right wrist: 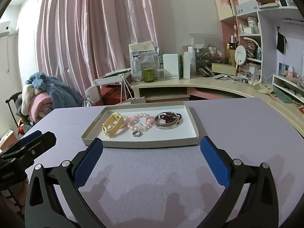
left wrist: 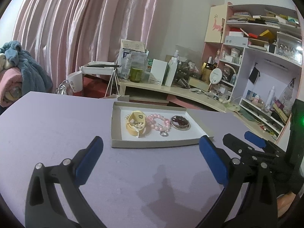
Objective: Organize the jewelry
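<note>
From the left wrist view, the left gripper (left wrist: 151,148) is hovering over the near part of the lilac tabletop (left wrist: 57,117), its blue-padded jaws spread wide and holding nothing. Just beyond its tips a shallow grey tray (left wrist: 152,143) is sitting toward the far edge of the tabletop. Inside the tray, a yellow strap (left wrist: 135,124) with small pearls is lying at the left, a pink bead bracelet (left wrist: 159,122) in the middle, a silver bangle (left wrist: 180,123) ringing dark red beads at the right, and a small silver ring (left wrist: 164,133) near the front wall. The right gripper (left wrist: 245,140) is showing near the right edge.

From the right wrist view, the right gripper (right wrist: 151,146) is likewise gaping wide and empty, its tips framing the tray's (right wrist: 148,144) front wall. The left gripper (right wrist: 38,138) is showing at the left edge; how wide its jaws stand is unclear here.
</note>
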`<state>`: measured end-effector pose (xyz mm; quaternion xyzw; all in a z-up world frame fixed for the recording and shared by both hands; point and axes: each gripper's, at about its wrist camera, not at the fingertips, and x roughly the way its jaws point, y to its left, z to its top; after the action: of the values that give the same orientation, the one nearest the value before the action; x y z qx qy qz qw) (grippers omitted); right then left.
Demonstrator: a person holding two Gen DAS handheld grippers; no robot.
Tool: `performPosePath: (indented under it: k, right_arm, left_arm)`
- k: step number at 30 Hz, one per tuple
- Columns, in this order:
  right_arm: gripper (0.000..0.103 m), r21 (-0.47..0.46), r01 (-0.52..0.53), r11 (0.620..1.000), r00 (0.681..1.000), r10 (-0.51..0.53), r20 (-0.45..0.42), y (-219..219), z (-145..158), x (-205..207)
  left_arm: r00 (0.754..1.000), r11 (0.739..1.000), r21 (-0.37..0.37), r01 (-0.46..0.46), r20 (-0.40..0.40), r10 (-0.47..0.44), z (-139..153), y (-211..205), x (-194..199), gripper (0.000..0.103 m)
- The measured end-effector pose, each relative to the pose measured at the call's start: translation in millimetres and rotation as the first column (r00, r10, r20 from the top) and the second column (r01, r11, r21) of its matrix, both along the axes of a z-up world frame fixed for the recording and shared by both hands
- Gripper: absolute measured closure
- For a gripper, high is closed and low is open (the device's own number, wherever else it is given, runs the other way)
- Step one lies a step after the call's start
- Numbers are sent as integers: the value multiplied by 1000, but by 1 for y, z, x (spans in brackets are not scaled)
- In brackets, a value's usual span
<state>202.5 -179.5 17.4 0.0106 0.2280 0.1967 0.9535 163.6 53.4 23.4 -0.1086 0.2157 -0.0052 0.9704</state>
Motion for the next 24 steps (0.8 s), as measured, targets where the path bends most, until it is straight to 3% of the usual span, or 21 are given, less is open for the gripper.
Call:
performPosePath:
  k: [24]
  right_arm:
    - [1, 18, -15, 1000, 1000, 15, -18, 2, 0, 0]
  left_arm:
    - [999, 1000, -20, 24, -27, -25, -3, -4, 8, 2]
